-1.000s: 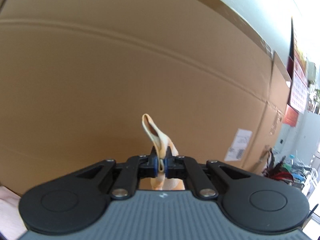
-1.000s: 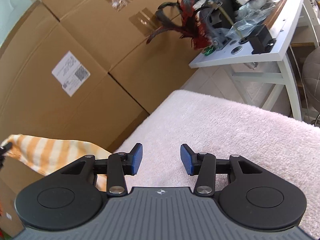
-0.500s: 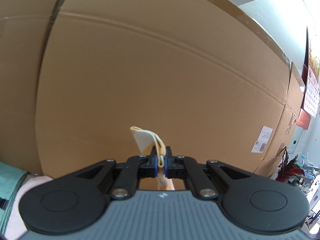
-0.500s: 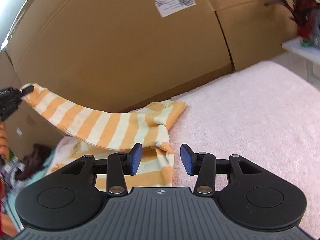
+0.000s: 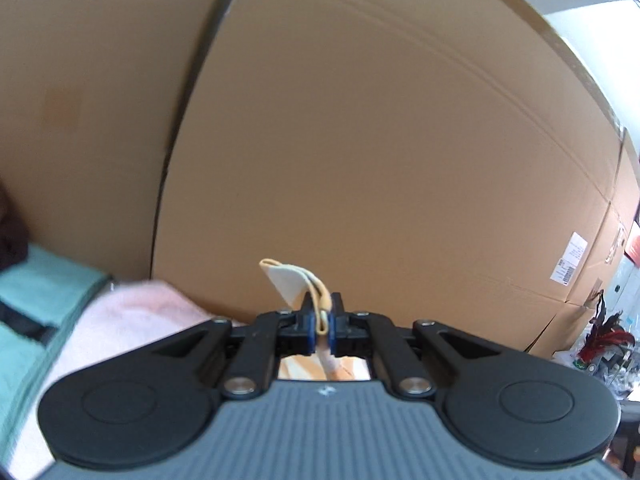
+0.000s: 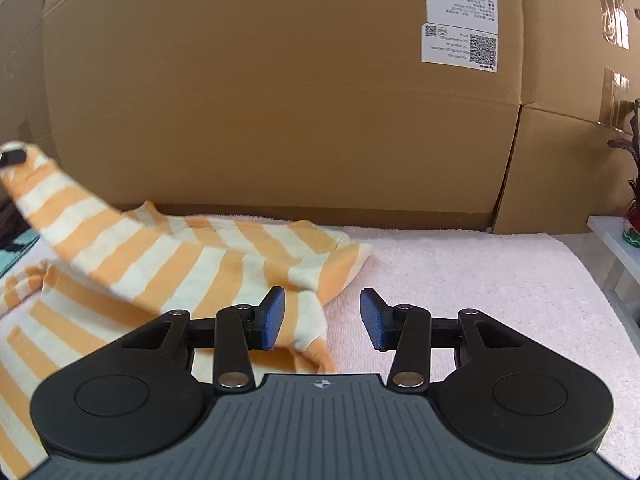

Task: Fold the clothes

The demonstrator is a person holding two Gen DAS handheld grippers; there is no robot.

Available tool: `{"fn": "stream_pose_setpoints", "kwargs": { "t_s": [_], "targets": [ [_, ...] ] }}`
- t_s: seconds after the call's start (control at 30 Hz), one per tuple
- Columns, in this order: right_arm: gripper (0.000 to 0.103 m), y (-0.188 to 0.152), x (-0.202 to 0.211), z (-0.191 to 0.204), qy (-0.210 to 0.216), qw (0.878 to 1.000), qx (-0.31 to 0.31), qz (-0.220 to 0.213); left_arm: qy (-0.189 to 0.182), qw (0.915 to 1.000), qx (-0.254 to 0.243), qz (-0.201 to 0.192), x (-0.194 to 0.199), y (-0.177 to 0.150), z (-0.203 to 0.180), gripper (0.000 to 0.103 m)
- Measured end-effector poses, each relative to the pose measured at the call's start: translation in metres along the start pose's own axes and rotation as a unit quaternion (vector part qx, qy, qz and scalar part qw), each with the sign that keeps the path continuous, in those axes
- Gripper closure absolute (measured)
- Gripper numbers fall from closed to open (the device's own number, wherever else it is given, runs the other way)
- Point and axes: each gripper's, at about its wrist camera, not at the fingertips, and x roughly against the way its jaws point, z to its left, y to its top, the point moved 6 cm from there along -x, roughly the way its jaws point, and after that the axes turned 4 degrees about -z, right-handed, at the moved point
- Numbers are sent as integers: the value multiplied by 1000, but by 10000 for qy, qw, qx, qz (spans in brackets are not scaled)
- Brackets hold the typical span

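Since a moment ago I have swung my right hand-held gripper (image 6: 321,319) down and leftward, so the striped garment (image 6: 180,264) now fills the left half of its view, while my left hand-held gripper (image 5: 320,322) has turned to bring a seam between cardboard boxes (image 5: 360,140) and a strip of pink towel (image 5: 132,312) into sight. The boxes stand as a wall behind everything, from nine o'clock to three o'clock in both views; the one in the right view carries a white shipping label (image 6: 460,24) at one o'clock. The towel spreads flat below them, bare toward three and four o'clock in the right view. The orange-and-cream garment lies rumpled on the towel from the centre out to eight o'clock, with one sleeve or corner lifted off the surface and stretched up to nine o'clock. My left hand-held gripper is clamped tight on that raised edge, a small loop of fabric (image 5: 292,280) poking up at twelve o'clock above the closed pads. My right hand-held gripper stands wide and empty, its left pad over the garment's near hem, its right pad over bare towel.
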Motion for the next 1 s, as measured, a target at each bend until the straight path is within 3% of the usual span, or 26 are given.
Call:
{"fn": "stream_pose_setpoints", "kwargs": {
  "t_s": [0.3,0.33,0.37,0.5,0.6,0.73,0.77,0.8,0.87,0.93,1.0],
  "targets": [
    [61,23,-87,-10,-317,9960,-718,431,145,9995,227,-133,-4,-38,34,102],
    [74,21,-94,-10,-332,9955,-717,529,160,9996,209,-135,-5,-39,36,102],
    [98,20,-100,-9,-349,9950,-691,629,174,9996,191,-136,-6,-41,37,102],
    [98,21,-116,-6,-462,9941,-643,735,232,9996,118,-142,-11,-46,45,102],
    [98,30,-111,-9,-369,9940,-965,345,276,9995,64,-146,-15,-49,51,102],
    [95,20,-120,-10,-355,9938,-838,639,324,9992,127,-177,-14,-48,55,102],
    [93,18,-117,-11,-418,9939,-793,643,336,9992,147,-185,-14,-47,56,102],
    [83,18,-112,-13,-501,9940,-747,620,347,9991,167,-194,-13,-47,57,102],
    [74,22,-88,-16,-552,9943,-878,239,370,9989,208,-211,-12,-46,59,102],
    [66,21,-60,-13,-265,9959,-862,113,390,9988,192,-220,-11,-45,58,102],
    [62,11,-35,-1,103,9981,-556,257,377,9991,59,-194,-11,-46,53,102]
  ]
}}
